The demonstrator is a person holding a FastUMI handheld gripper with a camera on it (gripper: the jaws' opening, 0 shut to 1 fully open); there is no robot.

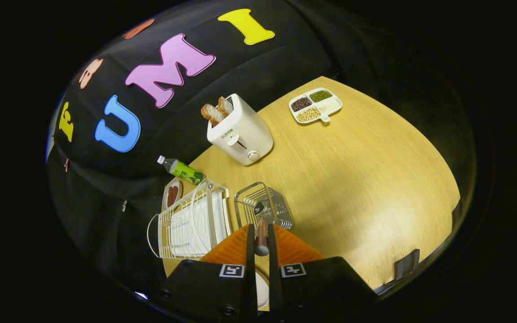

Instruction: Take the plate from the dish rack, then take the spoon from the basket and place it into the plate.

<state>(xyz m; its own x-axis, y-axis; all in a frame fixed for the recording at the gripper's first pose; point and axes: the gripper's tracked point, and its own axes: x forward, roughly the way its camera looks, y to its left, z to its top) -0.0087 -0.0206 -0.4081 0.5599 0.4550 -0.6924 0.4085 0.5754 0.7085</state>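
Fingers (250, 242) pinch the spoon (261, 237) by its handle, lifting it above the basket (281, 211). Plate (262, 291) waits beneath the jaws, ready to receive it.

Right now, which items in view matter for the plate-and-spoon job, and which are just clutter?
Job:
- spoon, handle clamped between the gripper fingers, bowl over the wire basket
- dish rack beside the basket
- plate, white edge showing under the fingers

Clutter:
- toaster with bread
- green bottle
- divided tray of beans
- small dish behind the rack
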